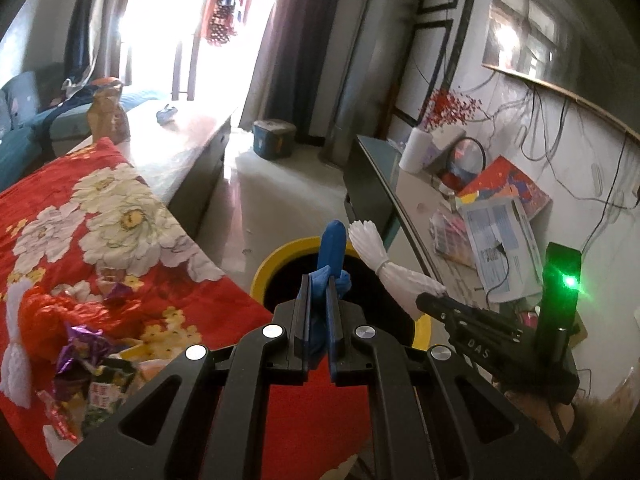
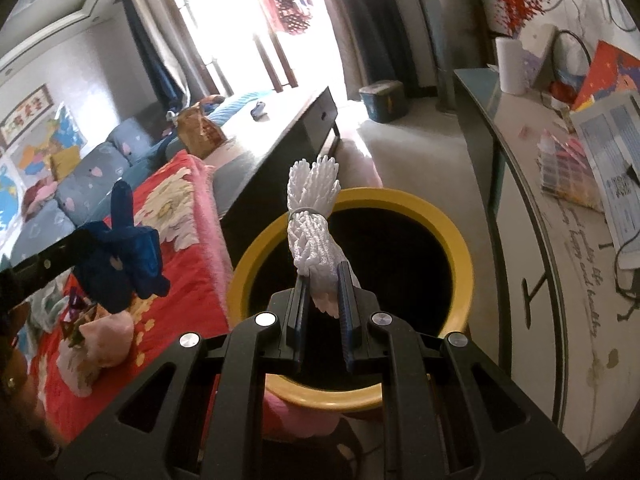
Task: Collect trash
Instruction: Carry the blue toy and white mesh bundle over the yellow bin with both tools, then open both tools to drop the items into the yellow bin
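Note:
My left gripper (image 1: pixel 319 280) is shut on a blue foam-net wrapper (image 1: pixel 331 254) and holds it over the near rim of the yellow bin (image 1: pixel 276 258). My right gripper (image 2: pixel 323 278) is shut on a white foam-net wrapper (image 2: pixel 310 220) tied in the middle, held above the bin's dark opening; the yellow bin (image 2: pixel 460 256) sits right below it. The white wrapper (image 1: pixel 384 264) and right gripper also show in the left wrist view. The blue wrapper (image 2: pixel 120 252) shows at the left of the right wrist view.
A table with a red floral cloth (image 1: pixel 100 216) holds more trash: a red bag (image 1: pixel 44 316), purple foil wrappers (image 1: pixel 80 348), a white net (image 1: pixel 16 344). A long dark bench (image 1: pixel 188 148) lies beyond. A cluttered desk (image 1: pixel 472 216) stands to the right.

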A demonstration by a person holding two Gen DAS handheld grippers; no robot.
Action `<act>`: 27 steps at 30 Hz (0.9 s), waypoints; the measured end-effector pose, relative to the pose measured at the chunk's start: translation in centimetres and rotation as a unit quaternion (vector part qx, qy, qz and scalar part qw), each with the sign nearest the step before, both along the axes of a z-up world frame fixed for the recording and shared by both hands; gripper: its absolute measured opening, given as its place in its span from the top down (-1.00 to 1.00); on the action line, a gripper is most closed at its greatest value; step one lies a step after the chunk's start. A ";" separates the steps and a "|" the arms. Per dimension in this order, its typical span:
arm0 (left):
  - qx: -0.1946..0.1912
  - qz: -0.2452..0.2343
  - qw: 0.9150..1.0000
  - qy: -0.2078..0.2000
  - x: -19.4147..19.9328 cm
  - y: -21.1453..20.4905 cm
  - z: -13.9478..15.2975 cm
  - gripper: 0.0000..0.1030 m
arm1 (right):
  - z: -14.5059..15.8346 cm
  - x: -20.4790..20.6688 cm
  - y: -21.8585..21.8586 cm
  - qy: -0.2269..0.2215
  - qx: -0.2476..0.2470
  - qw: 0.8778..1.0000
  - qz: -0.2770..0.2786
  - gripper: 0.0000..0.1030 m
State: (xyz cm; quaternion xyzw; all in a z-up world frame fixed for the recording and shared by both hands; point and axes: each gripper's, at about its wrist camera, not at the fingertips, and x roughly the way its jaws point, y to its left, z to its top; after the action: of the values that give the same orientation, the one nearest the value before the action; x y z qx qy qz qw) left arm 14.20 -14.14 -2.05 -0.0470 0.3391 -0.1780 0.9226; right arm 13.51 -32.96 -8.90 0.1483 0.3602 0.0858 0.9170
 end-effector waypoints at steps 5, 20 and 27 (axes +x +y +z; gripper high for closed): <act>0.013 -0.021 1.000 0.009 0.8 -2.0 -0.5 0.88 | -0.6 0.1 -1.1 0.009 0.007 1.000 -0.018 0.81; 0.018 -0.004 0.999 0.041 4.4 -3.8 -2.2 -0.22 | -2.0 0.3 -1.5 0.030 0.011 0.999 -0.037 -0.01; 0.017 0.022 0.999 0.020 2.7 -2.0 -1.3 -0.72 | -0.7 -0.4 -0.1 0.000 0.001 1.000 -0.016 -0.21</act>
State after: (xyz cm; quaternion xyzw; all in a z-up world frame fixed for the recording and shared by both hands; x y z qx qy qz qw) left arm 16.87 -16.10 -3.40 -0.0418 0.3594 -0.1511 0.9199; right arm 13.12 -33.03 -9.65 0.1550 0.3575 0.0718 0.9182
